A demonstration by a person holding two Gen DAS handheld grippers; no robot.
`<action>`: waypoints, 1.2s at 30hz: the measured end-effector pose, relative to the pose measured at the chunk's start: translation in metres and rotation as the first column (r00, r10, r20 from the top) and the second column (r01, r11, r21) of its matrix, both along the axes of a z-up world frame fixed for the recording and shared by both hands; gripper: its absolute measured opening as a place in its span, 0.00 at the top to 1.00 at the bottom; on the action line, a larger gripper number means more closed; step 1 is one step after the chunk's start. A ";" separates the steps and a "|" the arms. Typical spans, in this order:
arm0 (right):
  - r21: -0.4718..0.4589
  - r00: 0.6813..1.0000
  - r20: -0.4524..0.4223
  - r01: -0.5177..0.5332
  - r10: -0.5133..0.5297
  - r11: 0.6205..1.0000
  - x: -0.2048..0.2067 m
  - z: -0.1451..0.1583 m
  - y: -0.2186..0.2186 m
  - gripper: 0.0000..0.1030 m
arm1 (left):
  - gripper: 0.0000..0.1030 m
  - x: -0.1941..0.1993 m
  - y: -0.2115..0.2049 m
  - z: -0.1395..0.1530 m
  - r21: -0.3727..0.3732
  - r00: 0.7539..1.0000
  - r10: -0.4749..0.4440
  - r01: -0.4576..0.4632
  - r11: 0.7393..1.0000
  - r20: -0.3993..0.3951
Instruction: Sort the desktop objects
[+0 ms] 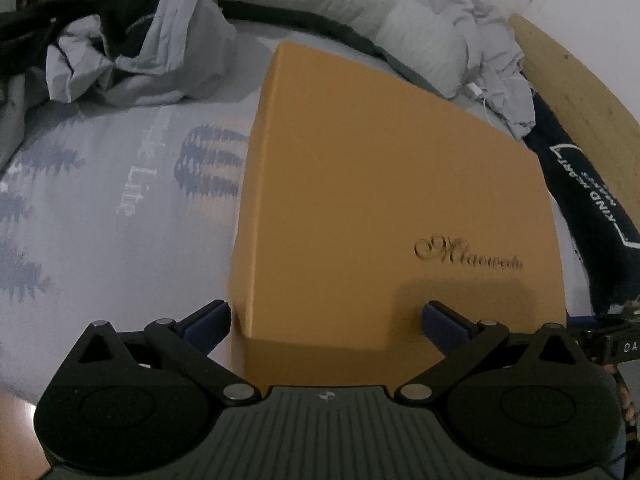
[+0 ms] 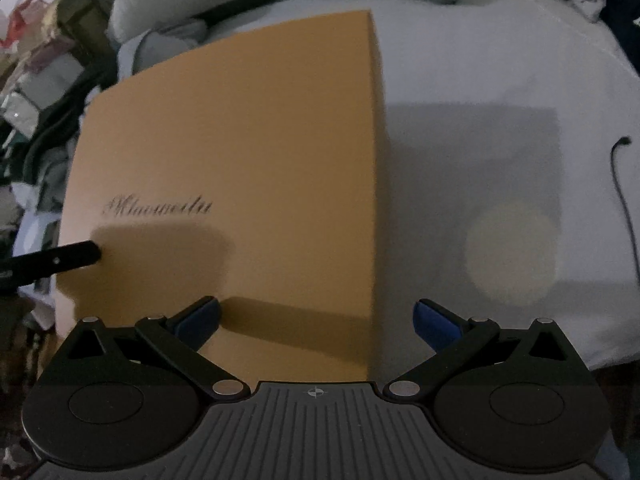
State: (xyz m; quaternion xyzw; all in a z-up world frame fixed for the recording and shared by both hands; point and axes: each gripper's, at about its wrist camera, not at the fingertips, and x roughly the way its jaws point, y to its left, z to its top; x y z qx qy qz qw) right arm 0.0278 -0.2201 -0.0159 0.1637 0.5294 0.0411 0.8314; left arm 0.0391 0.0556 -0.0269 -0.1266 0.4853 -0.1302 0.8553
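An orange box [image 1: 384,184] with a script logo on its lid lies flat on a grey printed bedsheet [image 1: 100,220]. My left gripper [image 1: 328,318] is open and straddles the box's near left corner, its blue pads on either side. In the right wrist view the same box [image 2: 248,160] fills the left half. My right gripper [image 2: 316,316] is open and straddles the box's near right corner. The left gripper's finger [image 2: 60,260] shows at the box's left edge in the right wrist view.
Crumpled grey bedding [image 1: 132,52] and pillows [image 1: 424,40] lie behind the box. A dark garment with white print [image 1: 588,200] and a wooden board [image 1: 576,92] lie to the right. A black cable [image 2: 624,208] lies on the sheet. Clutter [image 2: 36,80] is piled at the far left.
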 end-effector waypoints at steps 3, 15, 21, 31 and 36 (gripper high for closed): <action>0.010 1.000 -0.005 -0.010 0.010 1.000 -0.005 -0.001 0.003 0.00 | 0.00 -0.005 -0.001 -0.001 0.004 1.000 -0.001 0.001 1.000 -0.005; -0.010 0.998 -0.026 -0.058 0.058 0.998 -0.016 0.008 0.016 0.00 | 0.00 -0.010 -0.006 0.003 0.026 1.000 0.016 -0.015 1.000 -0.015; 0.008 0.999 0.009 -0.046 0.046 0.999 -0.015 0.026 0.009 0.00 | 0.00 -0.008 -0.005 0.016 0.015 0.999 0.030 -0.030 0.999 0.010; -0.021 0.999 -0.002 -0.041 0.041 0.999 0.001 0.031 0.007 0.00 | 0.00 0.006 -0.012 0.013 0.055 0.999 0.039 -0.039 0.998 0.000; -0.061 0.998 -0.030 -0.050 0.048 0.997 0.010 0.022 0.013 0.00 | 0.00 0.013 -0.015 0.005 0.078 0.998 0.045 -0.042 0.996 -0.033</action>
